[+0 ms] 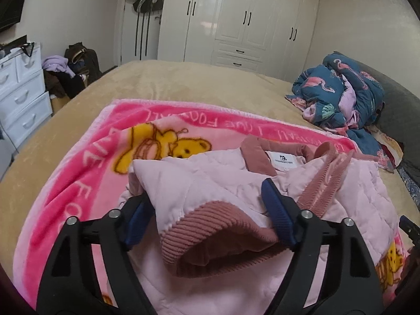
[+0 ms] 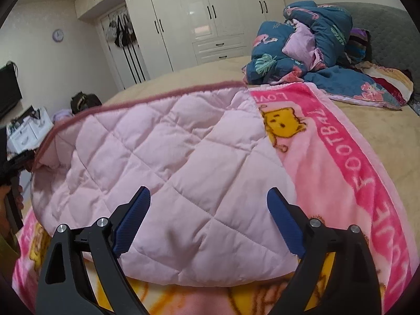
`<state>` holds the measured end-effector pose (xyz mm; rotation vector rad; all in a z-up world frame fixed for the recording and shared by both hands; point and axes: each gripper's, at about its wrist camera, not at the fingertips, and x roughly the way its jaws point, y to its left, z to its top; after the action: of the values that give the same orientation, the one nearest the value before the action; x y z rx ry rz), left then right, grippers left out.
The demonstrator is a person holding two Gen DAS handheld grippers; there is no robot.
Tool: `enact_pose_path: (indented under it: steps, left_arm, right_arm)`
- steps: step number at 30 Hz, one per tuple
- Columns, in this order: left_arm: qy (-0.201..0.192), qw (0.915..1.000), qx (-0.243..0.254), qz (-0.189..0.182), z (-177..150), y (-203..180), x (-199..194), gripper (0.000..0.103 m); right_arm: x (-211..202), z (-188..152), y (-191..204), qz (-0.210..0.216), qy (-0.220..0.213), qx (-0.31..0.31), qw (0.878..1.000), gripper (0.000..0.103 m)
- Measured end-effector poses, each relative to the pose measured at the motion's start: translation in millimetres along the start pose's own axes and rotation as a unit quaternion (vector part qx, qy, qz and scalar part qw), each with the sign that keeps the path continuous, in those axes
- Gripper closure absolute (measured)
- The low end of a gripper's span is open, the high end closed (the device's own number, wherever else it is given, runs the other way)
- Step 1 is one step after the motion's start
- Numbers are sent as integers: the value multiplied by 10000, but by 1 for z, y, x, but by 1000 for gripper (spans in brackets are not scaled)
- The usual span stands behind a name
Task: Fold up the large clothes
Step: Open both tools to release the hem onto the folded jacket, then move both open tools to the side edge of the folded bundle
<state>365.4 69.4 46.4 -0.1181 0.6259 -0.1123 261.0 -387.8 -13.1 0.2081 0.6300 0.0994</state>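
Observation:
A pale pink quilted jacket with dusty-rose corduroy collar and cuffs lies on a pink bear blanket on the bed. My left gripper is open, its blue pads on either side of a sleeve whose ribbed cuff lies between the jaws. My right gripper is open over the jacket's quilted body, near its lower edge, holding nothing. The left gripper shows at the left edge of the right wrist view.
The blanket covers a tan bedspread. A crumpled blue flamingo duvet sits by the grey headboard. White drawers, a clothes pile and white wardrobes stand beyond the bed.

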Motion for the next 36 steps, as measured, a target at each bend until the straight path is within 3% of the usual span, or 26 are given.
enact_pose_path:
  steps: [3,9,25,36]
  left_arm:
    - [-108,9998,-107,-111,0,-2,-9,9]
    - [-351,9994,-24,61,2,-6,-30,9]
    - [-655,9977,-94,162,-1,-6,-73,9]
    - [-426,9989,68,195,-29,-6,-86,9]
  right_arm:
    - [-4,2,-7,-19,-45,122,9999,12]
    - [-11,7,-16,-10,-149,340,9993,12]
    - [-45,16,4,55,-640,40,9979,6]
    - [-72,12,19,-118,-904,-390,9951,5]
